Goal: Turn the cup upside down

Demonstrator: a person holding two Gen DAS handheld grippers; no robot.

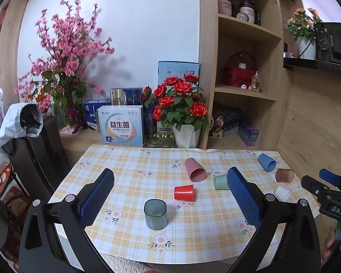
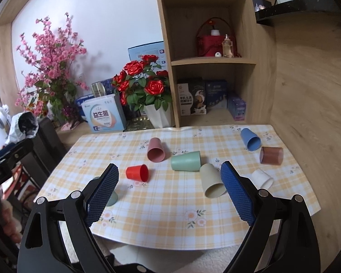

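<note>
Several cups lie on their sides on the checked tablecloth (image 1: 129,234): pink (image 1: 194,169), red (image 1: 184,192), green (image 1: 220,181), blue (image 1: 267,162), brown (image 1: 284,175), white (image 1: 282,193). A teal cup (image 1: 155,214) stands upside down near the front. My left gripper (image 1: 170,195) is open and empty above the table, with the teal and red cups between its fingers in view. My right gripper (image 2: 169,192) is open and empty, with a beige cup (image 2: 212,183) lying just left of its right finger (image 2: 237,195). The red (image 2: 137,173), green (image 2: 186,161) and pink (image 2: 156,149) cups lie beyond.
Potted red roses (image 1: 181,104), pink blossom branches (image 1: 66,68) and boxes (image 1: 120,125) stand on the ledge behind the table. A wooden shelf unit (image 1: 245,68) rises at back right. A black chair (image 1: 36,154) stands left of the table. The right gripper shows at the left wrist view's right edge (image 1: 325,188).
</note>
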